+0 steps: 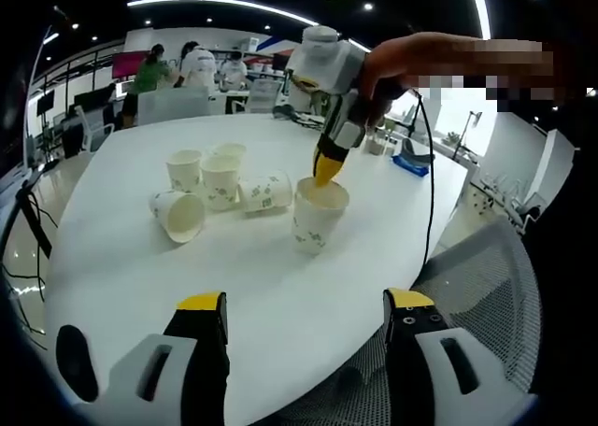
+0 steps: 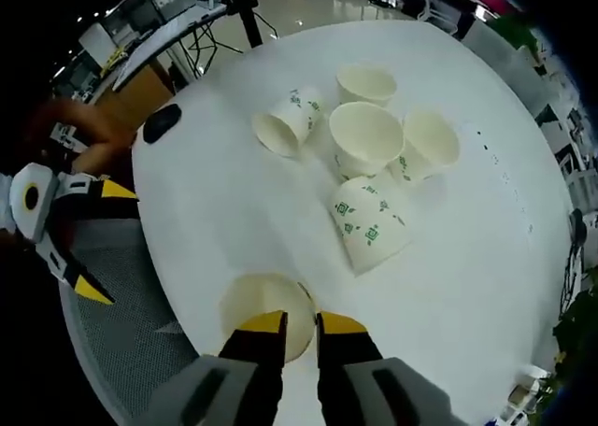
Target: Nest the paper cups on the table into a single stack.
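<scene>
White round table (image 1: 280, 295), smooth top, carrying six paper cups with green leaf print.

Upright cup (image 1: 318, 216), nearest the table edge in the left gripper view, apart from the rest; rim pinched by right gripper (image 2: 299, 328), yellow-tipped jaws drawn nearly together over the wall, one inside and one outside. Same cup seen from above in the right gripper view (image 2: 266, 314), close to the table edge.

Cluster of five cups toward the table's middle:
- three upright cups (image 2: 364, 136), touching one another, mouths up;
- one cup on its side (image 2: 369, 220), just beside the upright three, mouth pointing toward the table's interior;
- one further cup on its side (image 2: 288, 122), at the opposite flank of the cluster, mouth facing the table edge.

Left gripper (image 1: 304, 319), yellow and black jaws spread wide, holding nothing, hovering over the near table edge, well apart from all cups. Seen also in the right gripper view at the left, off the table edge, a hand behind it.

Grey mesh chair back (image 1: 467, 295) just beyond the table edge. Black oval object (image 2: 161, 122) lying near the table edge. Office desks and seated people (image 1: 192, 66) past the far edge.
</scene>
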Motion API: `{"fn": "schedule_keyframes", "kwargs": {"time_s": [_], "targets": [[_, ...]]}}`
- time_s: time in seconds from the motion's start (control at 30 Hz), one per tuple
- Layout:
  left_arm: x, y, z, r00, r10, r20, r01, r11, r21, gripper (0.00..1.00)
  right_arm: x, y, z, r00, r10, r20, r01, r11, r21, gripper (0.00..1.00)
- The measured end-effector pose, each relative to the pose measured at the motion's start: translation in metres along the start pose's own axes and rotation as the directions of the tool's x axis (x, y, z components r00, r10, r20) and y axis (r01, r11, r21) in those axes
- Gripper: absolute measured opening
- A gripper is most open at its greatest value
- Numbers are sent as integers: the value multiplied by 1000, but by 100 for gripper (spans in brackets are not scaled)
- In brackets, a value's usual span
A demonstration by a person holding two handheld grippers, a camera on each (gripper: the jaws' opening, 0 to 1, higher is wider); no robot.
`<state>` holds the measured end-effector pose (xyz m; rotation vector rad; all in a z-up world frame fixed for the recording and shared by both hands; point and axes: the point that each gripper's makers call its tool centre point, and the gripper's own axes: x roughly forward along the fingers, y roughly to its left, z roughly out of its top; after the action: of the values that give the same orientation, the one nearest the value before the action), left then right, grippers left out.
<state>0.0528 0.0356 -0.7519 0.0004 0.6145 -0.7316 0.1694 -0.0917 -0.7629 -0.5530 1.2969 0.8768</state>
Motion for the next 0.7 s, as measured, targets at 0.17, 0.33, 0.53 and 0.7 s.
{"fn": "schedule_keyframes", "kwargs": {"time_s": [0.17, 0.33, 0.53, 0.7], "targets": [[1, 0, -1, 1000, -2, -7, 2, 1000, 5, 66, -10, -1, 5, 998, 20, 64, -24, 998, 56, 10], [2, -1, -2, 1000, -4, -12, 5, 1000, 11, 66, -13, -1, 8, 991, 52, 124, -63, 994, 87, 14], [2, -1, -3, 1000, -2, -15, 3, 1000, 10, 66, -22, -15, 17, 975, 35, 222, -58, 994, 95, 20], [1, -2, -2, 1000, -2, -18, 2, 1000, 13, 67, -25, -25, 26, 948, 22, 318, -68, 989, 134, 26]]}}
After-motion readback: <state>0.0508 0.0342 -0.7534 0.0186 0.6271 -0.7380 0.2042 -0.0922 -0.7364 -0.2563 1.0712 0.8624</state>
